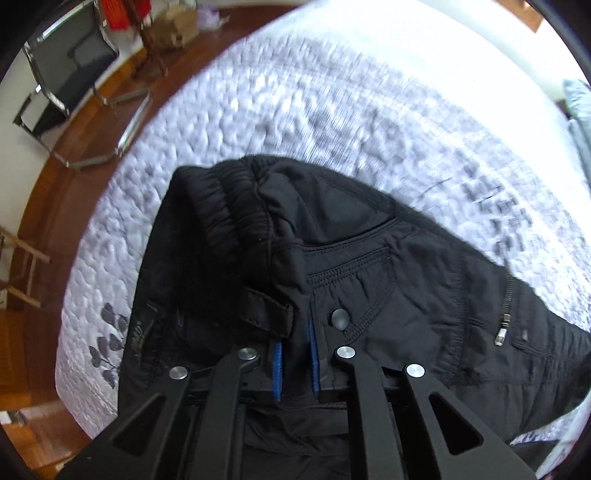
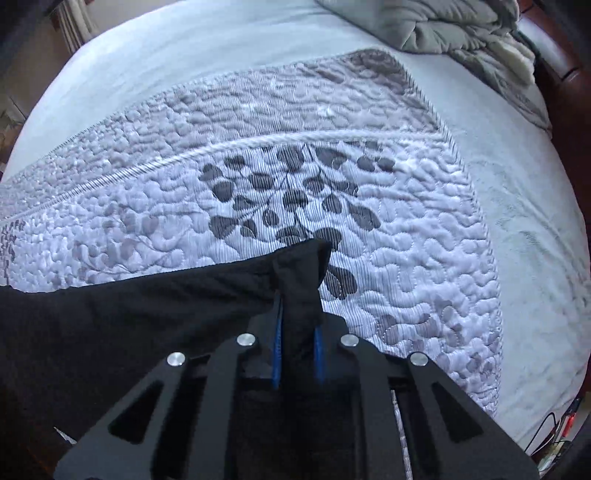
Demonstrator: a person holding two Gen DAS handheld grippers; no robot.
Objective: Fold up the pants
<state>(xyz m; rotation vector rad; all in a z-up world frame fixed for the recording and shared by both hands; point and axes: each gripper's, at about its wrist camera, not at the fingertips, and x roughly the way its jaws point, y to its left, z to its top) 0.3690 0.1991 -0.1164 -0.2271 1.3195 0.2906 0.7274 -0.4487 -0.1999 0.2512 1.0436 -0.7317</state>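
Quilted bedspread (image 2: 406, 229) w/ grey leaf print; black pants (image 1: 369, 258) lie on it, waist end bunched, elastic band, stitched pocket, zip pull. L gripper (image 1: 295, 354) clamps waist fabric; R gripper (image 2: 297, 354) pinches a black fabric corner.

One pair of black pants (image 1: 332, 258), two grippers: left gripper (image 1: 295, 354), right gripper (image 2: 298, 347). One quilted bedspread (image 2: 406, 258), one chair (image 1: 70, 74), one crumpled blanket (image 2: 461, 33).

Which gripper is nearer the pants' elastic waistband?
Left. The left gripper pinches the black pants just below the elastic waistband. The right gripper grips a plain corner, no waistband in its view.
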